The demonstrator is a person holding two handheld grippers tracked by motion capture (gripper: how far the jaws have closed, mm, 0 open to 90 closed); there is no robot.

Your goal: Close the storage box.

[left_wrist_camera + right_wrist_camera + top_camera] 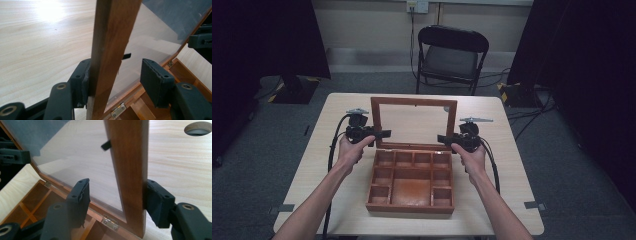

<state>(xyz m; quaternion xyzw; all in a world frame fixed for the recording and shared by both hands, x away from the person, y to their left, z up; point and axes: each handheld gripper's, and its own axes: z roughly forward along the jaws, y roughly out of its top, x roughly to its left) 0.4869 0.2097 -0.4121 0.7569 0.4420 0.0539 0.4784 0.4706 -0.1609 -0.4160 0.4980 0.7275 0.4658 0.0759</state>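
At table centre, 1 wooden compartment box point(411, 181) is sitting open, its glass-paned lid point(413, 122) standing roughly upright on the rear hinges.

Item 1, left gripper point(382, 134): I am keeping its jaws astride the lid's left frame rail point(110, 57); 1 pad is touching the outer face, the other is standing clear over the glass, so nothing is clamped.

Item 2, right gripper point(443, 138): same arrangement on the right frame rail point(130, 170), outer pad against the wood, inner pad apart.

Item 3, compartments: all appearing empty, though the far row is dim.

Status: I am judging the lid to be mid-travel; whether I am opening or closing it, the swing remains to finish.
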